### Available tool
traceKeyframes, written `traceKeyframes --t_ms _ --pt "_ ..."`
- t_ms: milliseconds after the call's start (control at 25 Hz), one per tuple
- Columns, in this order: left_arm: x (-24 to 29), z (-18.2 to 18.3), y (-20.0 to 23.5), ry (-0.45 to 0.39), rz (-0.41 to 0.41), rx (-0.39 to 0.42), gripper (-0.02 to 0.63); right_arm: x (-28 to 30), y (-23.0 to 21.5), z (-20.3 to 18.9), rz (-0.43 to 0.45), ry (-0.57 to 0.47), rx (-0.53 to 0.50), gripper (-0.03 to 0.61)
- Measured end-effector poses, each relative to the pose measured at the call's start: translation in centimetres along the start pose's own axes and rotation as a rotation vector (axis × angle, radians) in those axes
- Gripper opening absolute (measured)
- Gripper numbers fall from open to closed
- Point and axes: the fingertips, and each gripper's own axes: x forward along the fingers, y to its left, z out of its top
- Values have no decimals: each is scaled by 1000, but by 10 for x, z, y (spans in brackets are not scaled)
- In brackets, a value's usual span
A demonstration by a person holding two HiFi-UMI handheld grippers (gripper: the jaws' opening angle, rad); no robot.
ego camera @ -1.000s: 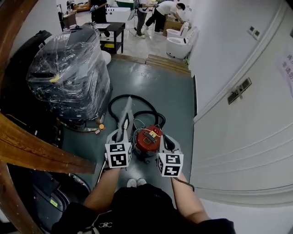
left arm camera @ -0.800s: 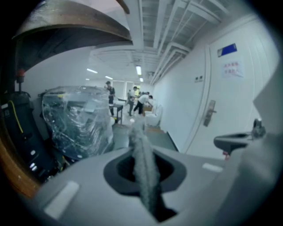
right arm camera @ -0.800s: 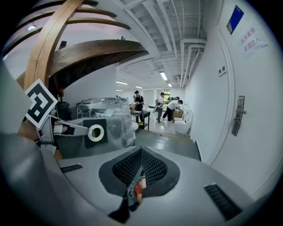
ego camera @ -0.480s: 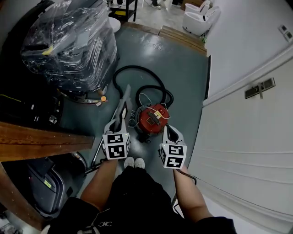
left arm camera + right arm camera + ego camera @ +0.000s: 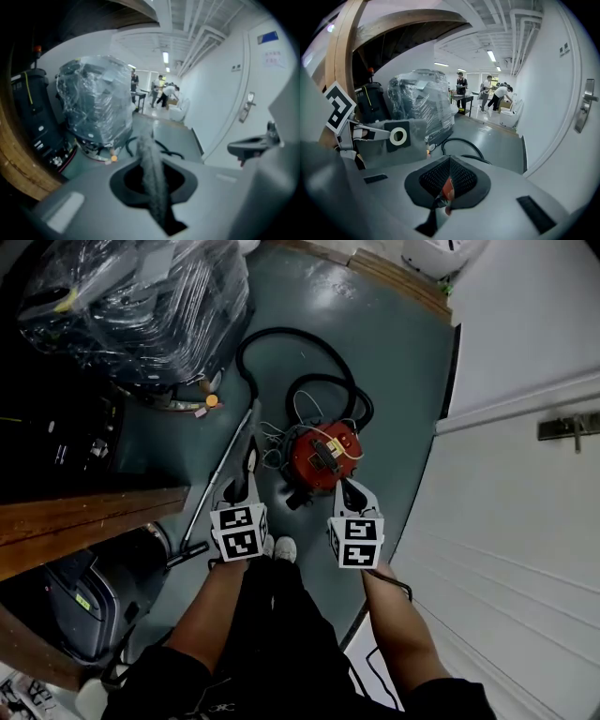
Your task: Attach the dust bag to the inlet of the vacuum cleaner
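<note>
The round red vacuum cleaner point(image 5: 323, 454) is showing a yellow label on top, its black hose point(image 5: 281, 331) looping over the grey-green floor point(image 5: 394, 362). The flat grey felt dust bag point(image 5: 379, 147) is carrying a black collar with a white ring. The grey left gripper point(image 5: 249, 470) and grey right gripper point(image 5: 345, 488) are wearing black-and-white square markers.

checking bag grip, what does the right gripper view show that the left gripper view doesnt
Right gripper view only: the dust bag's face with its white ring, and red vacuum cleaner glimpsed past the shut right hand-held gripper. Left gripper view only: the bag edge-on, clamped in the left hand-held gripper. Both: wrapped pallet and black hose.
</note>
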Motion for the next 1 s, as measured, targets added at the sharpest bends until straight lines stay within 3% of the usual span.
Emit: traceKeyframes --t_ms 680,840,1000 --pt "94 -190 0 143 84 -153 23 163 -24 -139 136 208 -248 -2" --pt "107 -221 -7 163 106 -180 23 195 -39 -159 144 258 -269 102" --pt "117 -245 -13 186 113 -196 23 222 -49 -179 151 325 -279 147"
